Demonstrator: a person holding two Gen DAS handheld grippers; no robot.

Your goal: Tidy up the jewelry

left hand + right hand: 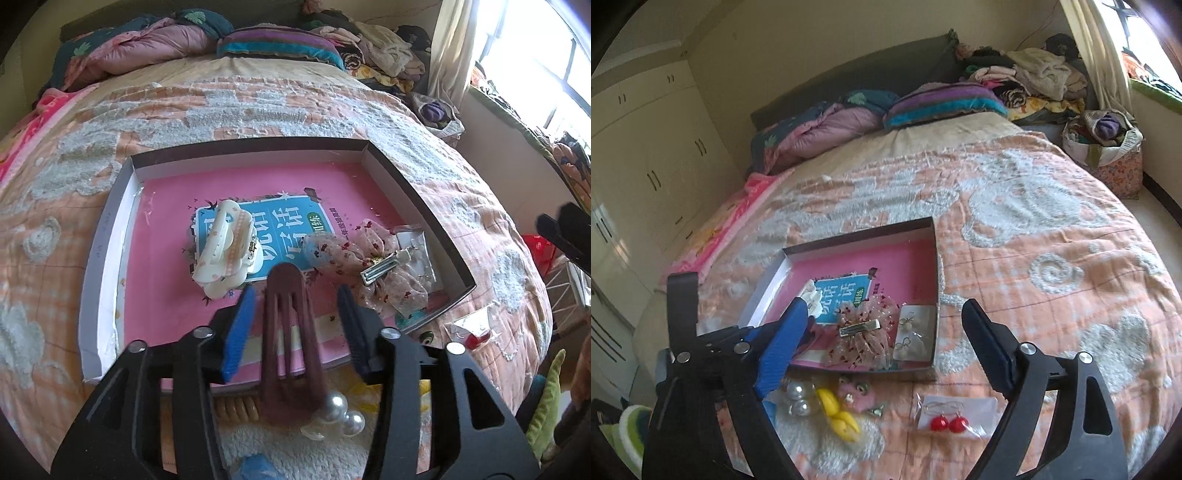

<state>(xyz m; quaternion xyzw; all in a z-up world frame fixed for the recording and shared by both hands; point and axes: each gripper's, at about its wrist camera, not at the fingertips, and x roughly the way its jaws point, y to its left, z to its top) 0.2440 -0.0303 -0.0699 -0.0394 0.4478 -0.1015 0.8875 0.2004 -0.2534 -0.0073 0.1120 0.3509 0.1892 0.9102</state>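
Left gripper (297,291): parted partway, pointing down at the near edge of the shallow box (406,192). Brown snap clip (291,332) standing lengthwise between the two fingers (240,332), with a visible gap on each side and no pad pressing on it. Outline of the clip blurred; upper end over the pink floor of the box, lower end over the bed beside the pearl piece (340,406). Cannot tell whether resting on anything.

Right gripper (886,306): spread wide, nothing between the fingers, held above the near right corner of the box.

Box: open-topped, lying flat on the orange and white bedspread (1034,240), floor lined with a pink book cover bearing a blue panel.

Inside the box:
- white claw clip (225,251), on the blue panel, left of centre;
- sheer floral bow (369,266) with a metal clip on top, right of the claw clip and just beside it;
- card of small earrings (916,332), in the near right corner, partly under the bow.

Outside the box, on the bedspread along the near wall:
- pearl piece, just beside the yellow clip (838,417);
- pink fuzzy item (853,397), touching the yellow clip;
- red ball earrings (947,422) in a clear bag, apart to the right, below the right gripper.
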